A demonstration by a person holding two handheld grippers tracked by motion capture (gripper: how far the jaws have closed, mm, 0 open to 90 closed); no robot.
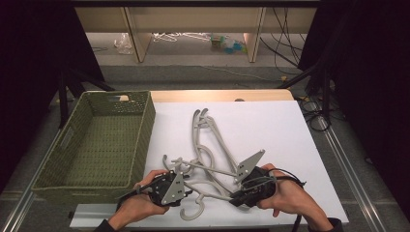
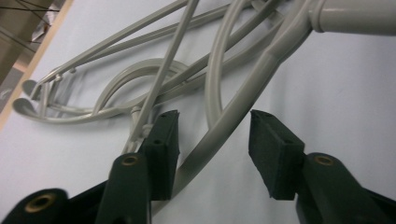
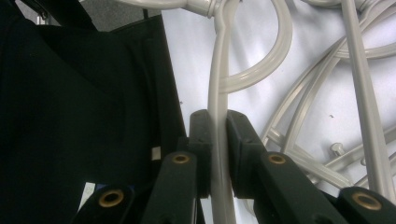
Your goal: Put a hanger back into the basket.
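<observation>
A tangle of grey plastic hangers (image 1: 208, 159) lies on the white table sheet (image 1: 275, 140), running from the centre of the high view down to its lower middle, where a loose hook end (image 1: 189, 212) curls just above the bottom edge. In the right gripper view the right gripper (image 3: 218, 135) is clamped tight on one thin grey hanger bar (image 3: 218, 84), which rises straight up from between the pads to a looped hook near the top of the frame. In the left gripper view the left gripper (image 2: 212, 140) stands at a middling width around a slanting hanger arm (image 2: 233, 121); the arm lies against the left pad (image 2: 163, 149), while the right pad stands apart from it. In the high view both grippers sit in the lower middle, the left gripper (image 1: 167, 188) and the right gripper (image 1: 251, 186) at either side of the pile's near end, each held in a hand. A green woven basket (image 1: 140, 145) occupies the left of that frame, just beside the hangers.
</observation>
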